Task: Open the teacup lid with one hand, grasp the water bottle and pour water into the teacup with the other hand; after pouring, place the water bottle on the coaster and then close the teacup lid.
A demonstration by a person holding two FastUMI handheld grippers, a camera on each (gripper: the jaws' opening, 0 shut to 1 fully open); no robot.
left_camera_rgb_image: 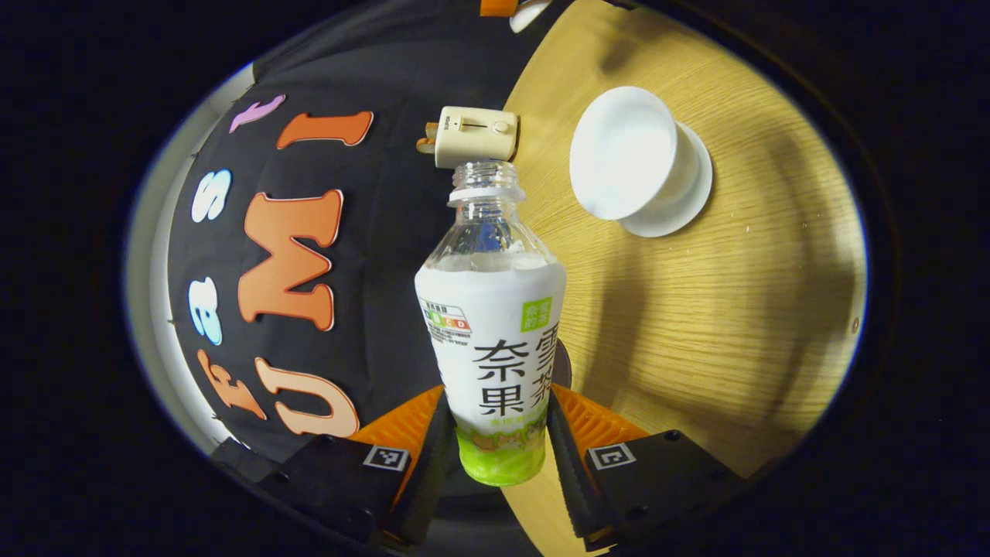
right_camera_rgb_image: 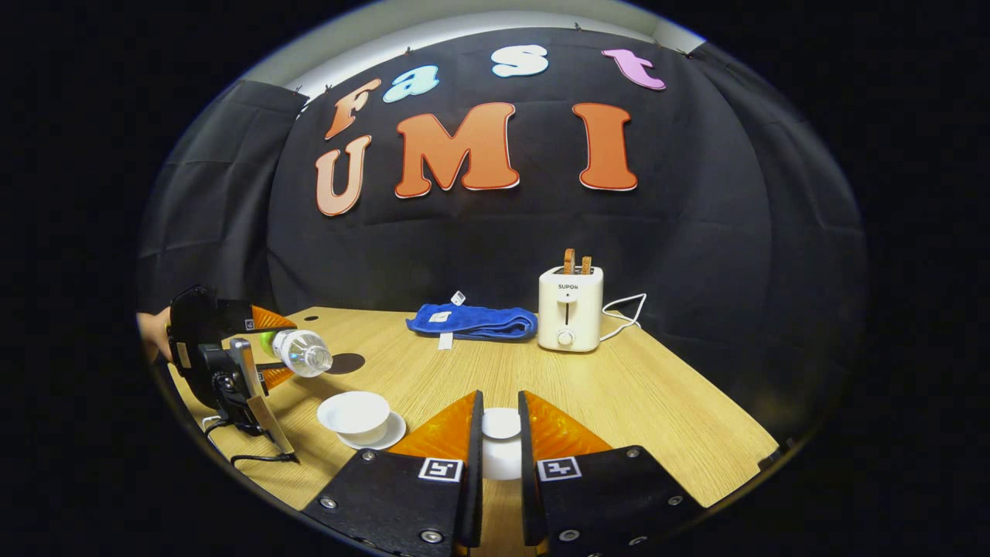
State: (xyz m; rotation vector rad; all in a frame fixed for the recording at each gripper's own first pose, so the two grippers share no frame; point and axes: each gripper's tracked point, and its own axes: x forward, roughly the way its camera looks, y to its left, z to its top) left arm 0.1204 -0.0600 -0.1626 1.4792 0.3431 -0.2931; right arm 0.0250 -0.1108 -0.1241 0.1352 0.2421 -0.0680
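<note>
- My left claw (left_camera_rgb_image: 495, 445) has its two fingers pressed on the lower sides of the bottle (left_camera_rgb_image: 490, 340), gripping it firmly.
- The bottle has no cap; its open mouth points toward the toaster (left_camera_rgb_image: 474, 135) in the left gripper view, with the cup (left_camera_rgb_image: 630, 155) off to one side of it.
- In the right gripper view the left claw (right_camera_rgb_image: 263, 344) holds the bottle (right_camera_rgb_image: 300, 352) tipped on its side, off the table, with the mouth above and just behind the cup (right_camera_rgb_image: 356, 414).
- The cup sits uncovered on its saucer (right_camera_rgb_image: 387, 433) on the table (right_camera_rgb_image: 657, 402).
- I see no water running from the mouth.
- My right claw (right_camera_rgb_image: 500, 441) is nearly closed, both fingers against the lid (right_camera_rgb_image: 501, 445), which I hold beside the cup, a little to its right.
- A dark round coaster (right_camera_rgb_image: 346, 363) lies flat on the table beyond the bottle, just past its mouth.
- A blue towel (right_camera_rgb_image: 473, 320) lies folded at the back of the table, left of the toaster (right_camera_rgb_image: 570, 308), which has two slices standing in it.
- A hand (right_camera_rgb_image: 155, 333) shows behind the left claw.
</note>
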